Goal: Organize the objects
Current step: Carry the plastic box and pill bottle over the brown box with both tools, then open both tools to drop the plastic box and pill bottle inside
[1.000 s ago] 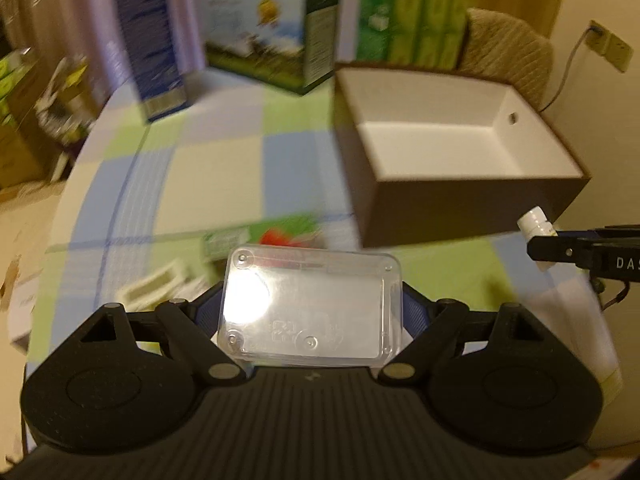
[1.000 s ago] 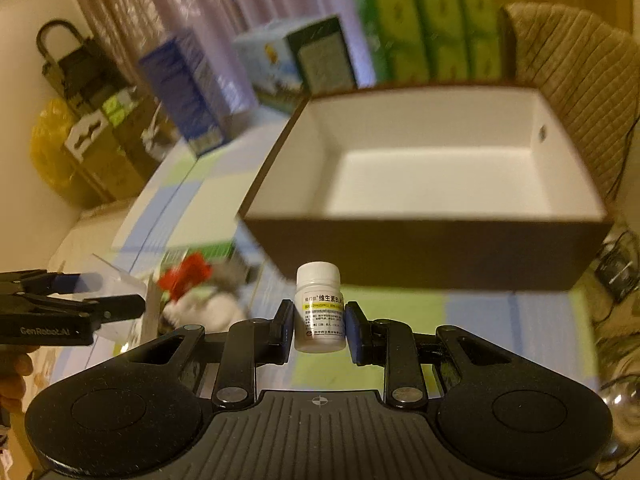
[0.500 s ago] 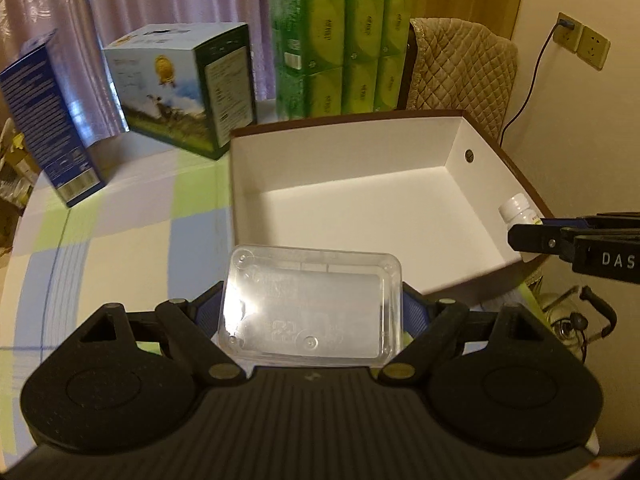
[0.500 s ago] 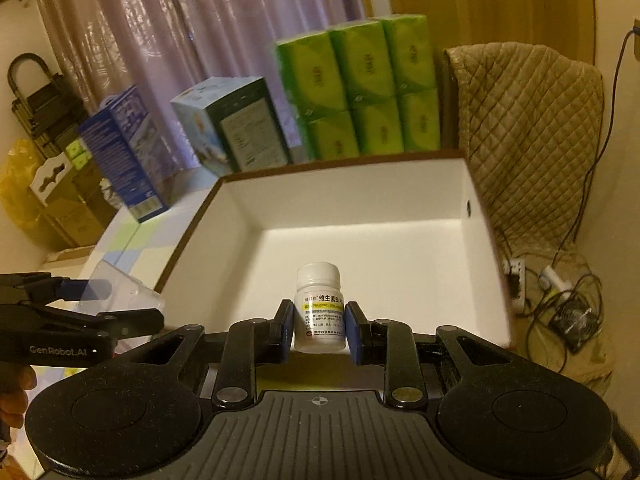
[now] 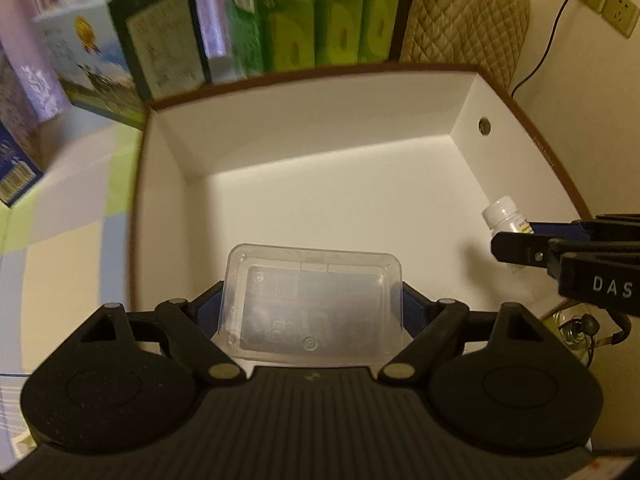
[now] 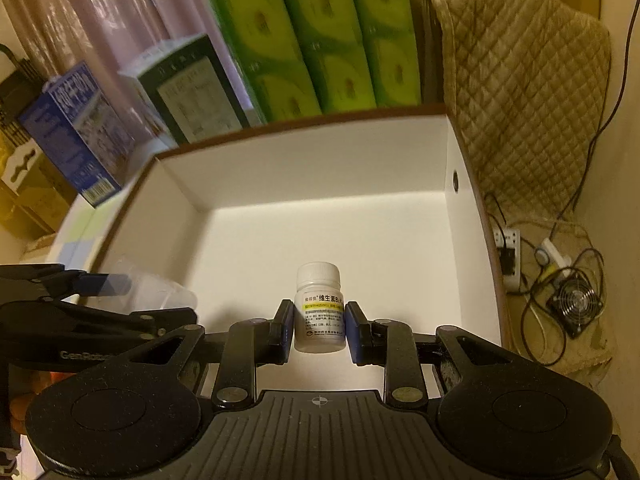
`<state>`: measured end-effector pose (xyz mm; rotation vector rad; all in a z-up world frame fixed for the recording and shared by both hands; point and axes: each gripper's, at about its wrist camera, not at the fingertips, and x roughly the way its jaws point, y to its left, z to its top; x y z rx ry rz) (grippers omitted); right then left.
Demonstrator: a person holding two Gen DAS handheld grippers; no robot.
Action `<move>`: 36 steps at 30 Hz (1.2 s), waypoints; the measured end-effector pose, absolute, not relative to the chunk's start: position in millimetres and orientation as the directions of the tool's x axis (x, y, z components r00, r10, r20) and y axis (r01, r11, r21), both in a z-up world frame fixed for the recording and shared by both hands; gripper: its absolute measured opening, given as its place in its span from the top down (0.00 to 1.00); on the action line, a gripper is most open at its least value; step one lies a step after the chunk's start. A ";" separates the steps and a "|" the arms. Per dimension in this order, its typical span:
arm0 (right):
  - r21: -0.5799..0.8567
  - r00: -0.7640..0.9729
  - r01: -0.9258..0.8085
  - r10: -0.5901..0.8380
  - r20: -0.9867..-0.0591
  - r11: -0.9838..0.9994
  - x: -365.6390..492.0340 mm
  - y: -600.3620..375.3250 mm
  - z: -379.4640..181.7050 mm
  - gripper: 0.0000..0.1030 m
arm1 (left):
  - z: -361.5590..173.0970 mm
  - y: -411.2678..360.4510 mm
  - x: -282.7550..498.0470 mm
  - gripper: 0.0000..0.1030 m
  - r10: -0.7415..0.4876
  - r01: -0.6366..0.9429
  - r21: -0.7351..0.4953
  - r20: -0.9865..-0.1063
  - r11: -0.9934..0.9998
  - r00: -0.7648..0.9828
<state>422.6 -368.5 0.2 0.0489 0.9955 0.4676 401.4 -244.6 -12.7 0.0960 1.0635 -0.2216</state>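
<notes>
My left gripper (image 5: 312, 304) is shut on a clear plastic case (image 5: 312, 300), held flat over the near part of a brown box with a white inside (image 5: 320, 160). My right gripper (image 6: 319, 328) is shut on a small white pill bottle (image 6: 319, 308) with a yellow-striped label, upright over the box floor (image 6: 320, 232). In the left wrist view the bottle (image 5: 505, 216) and the right gripper (image 5: 516, 240) sit near the box's right wall. In the right wrist view the left gripper (image 6: 132, 300) with the clear case (image 6: 156, 292) hangs over the box's left edge.
Behind the box stand green tissue packs (image 6: 320, 40), a green-and-white carton (image 5: 120, 48) and a blue carton (image 6: 72, 128). A quilted chair back (image 6: 520, 100) is at the right, with cables, a power strip and a small fan (image 6: 576, 304) on the floor. A checked tablecloth (image 5: 60, 220) lies left.
Both grippers have moved forward and down over the box, from in front of it to above its floor. Each still holds its object.
</notes>
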 end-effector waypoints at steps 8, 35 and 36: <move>0.228 0.402 -0.352 0.367 -0.839 0.908 440.7 -371.5 -22.9 0.77 | -44.9 -262.4 417.2 0.18 -0.155 0.264 -0.049 -0.904 0.963 0.399; 0.289 0.380 -0.383 0.434 -0.817 0.878 451.0 -366.4 -29.5 0.59 | -33.9 -256.1 420.9 0.08 -0.141 0.263 -0.031 -0.901 0.964 0.411; 0.285 0.386 -0.386 0.434 -0.814 0.877 450.2 -366.1 -28.6 0.55 | -33.2 -255.6 420.4 0.09 -0.141 0.261 -0.031 -0.900 0.965 0.413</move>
